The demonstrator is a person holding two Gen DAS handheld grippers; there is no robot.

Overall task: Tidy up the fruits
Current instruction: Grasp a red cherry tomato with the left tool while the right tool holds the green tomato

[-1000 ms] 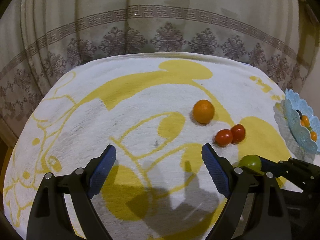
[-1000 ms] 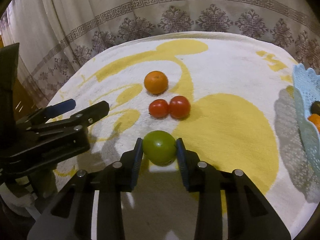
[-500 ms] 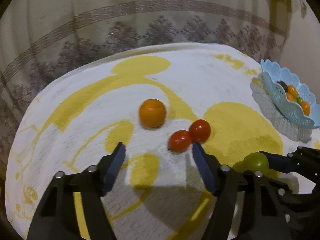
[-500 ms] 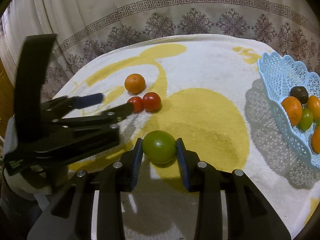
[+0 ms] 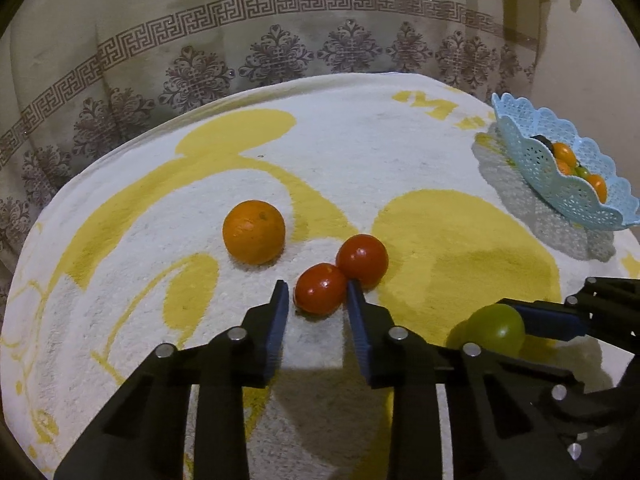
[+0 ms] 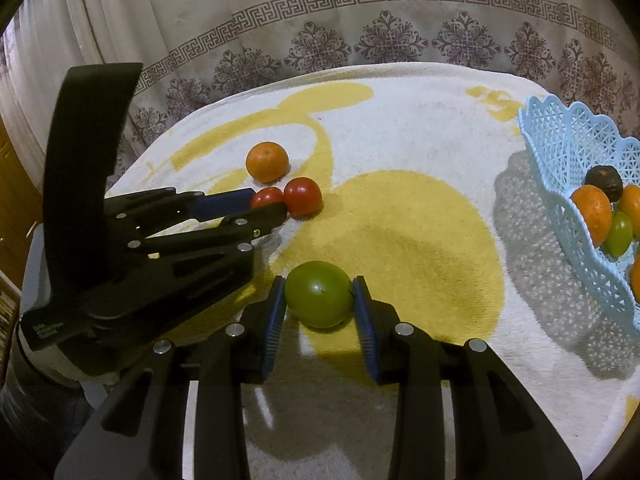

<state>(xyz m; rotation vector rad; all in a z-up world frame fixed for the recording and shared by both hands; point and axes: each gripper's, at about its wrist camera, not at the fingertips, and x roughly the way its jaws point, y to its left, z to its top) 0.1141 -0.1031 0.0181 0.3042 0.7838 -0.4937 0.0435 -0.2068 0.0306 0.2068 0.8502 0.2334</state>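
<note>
Nearest my right jaws: one green tomato (image 6: 319,294), pinched between both blue pads, sitting low over the yellow patch of the towel-covered surface (image 6: 420,128). Right gripper (image 6: 319,300): jaws clamped on it. Risk, as I judge it: smooth round skin held near its widest part; a jerk on the way to the basket could roll it out forward.

Next out, at my left jaws: near red tomato (image 5: 320,289), lying between the pads. Left gripper (image 5: 316,300): jaws have just been closing and stand drawn in narrow around this fruit. The right-hand pad touches it; at the left-hand pad I cannot rule out a thin gap, so the hold may be only partial.

Touching it, just beyond: second red tomato (image 5: 362,260). Risk: the right-hand pad sits in the crease between the two, so lifting may nudge this one into a roll.

Beyond, to the left: one orange (image 5: 253,232), apart from both tomatoes, untouched.

Farthest, right edge: pale blue lattice basket (image 6: 560,152), already holding oranges, a green fruit and a dark one. Risk: light basket, flared rim; a clumsy drop could tip it.
</note>
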